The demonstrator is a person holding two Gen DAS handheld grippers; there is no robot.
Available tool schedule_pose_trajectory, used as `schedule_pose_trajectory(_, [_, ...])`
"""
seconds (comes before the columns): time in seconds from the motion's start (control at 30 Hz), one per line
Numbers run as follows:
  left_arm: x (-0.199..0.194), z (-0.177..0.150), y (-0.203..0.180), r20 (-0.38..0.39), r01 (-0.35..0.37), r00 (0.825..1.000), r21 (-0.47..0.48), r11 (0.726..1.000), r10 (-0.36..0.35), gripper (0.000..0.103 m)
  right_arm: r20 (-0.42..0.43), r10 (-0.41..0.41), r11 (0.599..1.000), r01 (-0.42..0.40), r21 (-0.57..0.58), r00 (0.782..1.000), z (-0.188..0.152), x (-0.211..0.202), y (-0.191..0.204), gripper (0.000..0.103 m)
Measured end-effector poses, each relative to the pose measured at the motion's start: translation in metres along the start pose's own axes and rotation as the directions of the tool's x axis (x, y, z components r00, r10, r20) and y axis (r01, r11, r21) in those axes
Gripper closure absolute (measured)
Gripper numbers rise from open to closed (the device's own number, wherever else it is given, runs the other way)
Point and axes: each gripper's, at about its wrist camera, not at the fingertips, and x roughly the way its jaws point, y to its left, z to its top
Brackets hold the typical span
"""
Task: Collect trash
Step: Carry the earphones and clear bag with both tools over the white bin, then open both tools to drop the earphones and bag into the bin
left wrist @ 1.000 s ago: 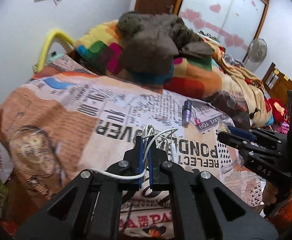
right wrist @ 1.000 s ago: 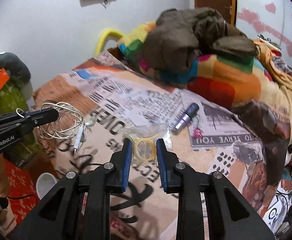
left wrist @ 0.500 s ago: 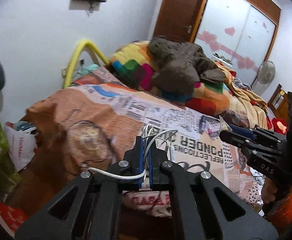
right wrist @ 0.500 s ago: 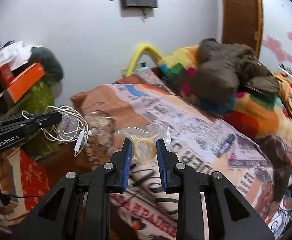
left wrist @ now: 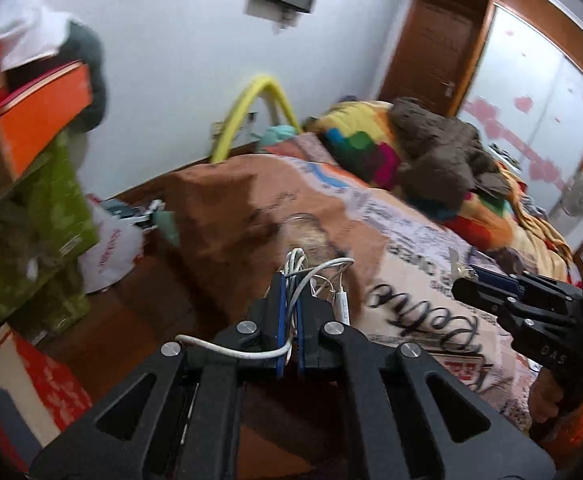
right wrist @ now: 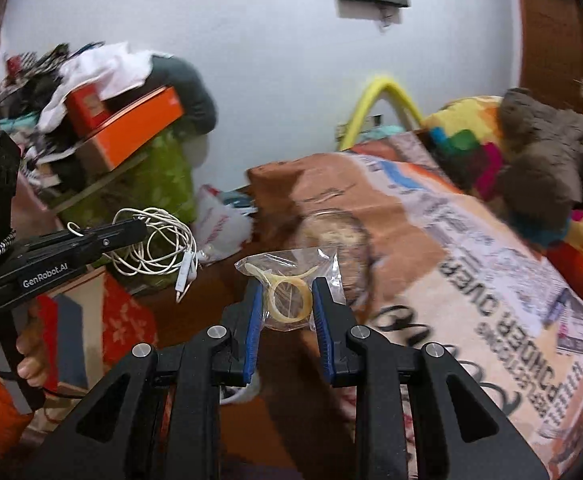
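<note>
Fingers (left wrist: 279, 304) of the left gripper (left wrist: 290, 300) were clenched on a tangled white earphone cable (left wrist: 315, 276), its loops bunched past the tips and one strand trailing back over the black frame. Seen from the right wrist, the same coil (right wrist: 155, 244) hung from that gripper (right wrist: 131, 230) to the left of the bed, in front of the green-covered stack. A hand (right wrist: 31, 356) gripped the left tool's handle below.

Fingers (right wrist: 253, 320) of the right gripper (right wrist: 285, 310) were grasping a small clear plastic bag (right wrist: 291, 264) with a yellowish ring-shaped piece (right wrist: 289, 304) inside; the blue pads pressed on the bag's sides. Both loads were held in the air off the foot end of the bed, touching neither it nor the floor.

Bed (right wrist: 471, 240) carried a newspaper-print cover, with a multicoloured blanket (left wrist: 355, 136) and a brown garment (left wrist: 439, 148) heaped at its far end. Left of the bed stood an orange box (right wrist: 139, 132) on the green stack, with clothes piled on top. A white carrier bag (left wrist: 109, 248) lay on the floor between the stack and the bed. A yellow hoop (left wrist: 251, 112) leaned against the wall behind the bed. Both views were blurred.
</note>
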Motion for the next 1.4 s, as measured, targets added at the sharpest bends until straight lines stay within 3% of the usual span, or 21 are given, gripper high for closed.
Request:
schedule_pose_trajectory(0.17, [-0.008,-0.028,0.041,-0.008,-0.066,0.998,-0.055,0.996,0.066,0.1,-0.056,0.065,0.998,-0.066,-0.023,0.996,-0.004,0.025,0.033,0.081])
schedule_pose_trajectory(0.57, [0.012,-0.106,0.124,-0.175,-0.169,0.975,-0.202,0.965,0.134,0.1,-0.243,0.146,0.985,-0.163,-0.05,0.959,-0.037,0.093,0.086,0.081])
schedule_pose_trajectory(0.77, [0.03,-0.134,0.143,-0.244,-0.191,0.96,-0.227,0.955,0.135,0.1,-0.36,0.166,0.981,-0.191,-0.034,0.918,-0.062,0.132,0.103,0.081])
schedule_pose_trajectory(1.0, [0.058,-0.164,0.161,-0.321,-0.211,0.939,-0.248,0.945,0.126,0.1,-0.487,0.18,0.979,-0.203,0.006,0.855,-0.082,0.186,0.115,0.081])
schedule_pose_trajectory(1.2, [0.076,-0.183,0.178,-0.374,-0.236,0.919,-0.266,0.935,0.125,0.1,-0.519,0.181,0.978,-0.208,0.007,0.835,-0.078,0.215,0.129,0.079])
schedule_pose_trajectory(1.4, [0.096,-0.194,0.193,-0.413,-0.247,0.904,-0.3,0.921,0.108,0.1,-0.577,0.168,0.981,-0.194,0.017,0.799,-0.08,0.236,0.13,0.076])
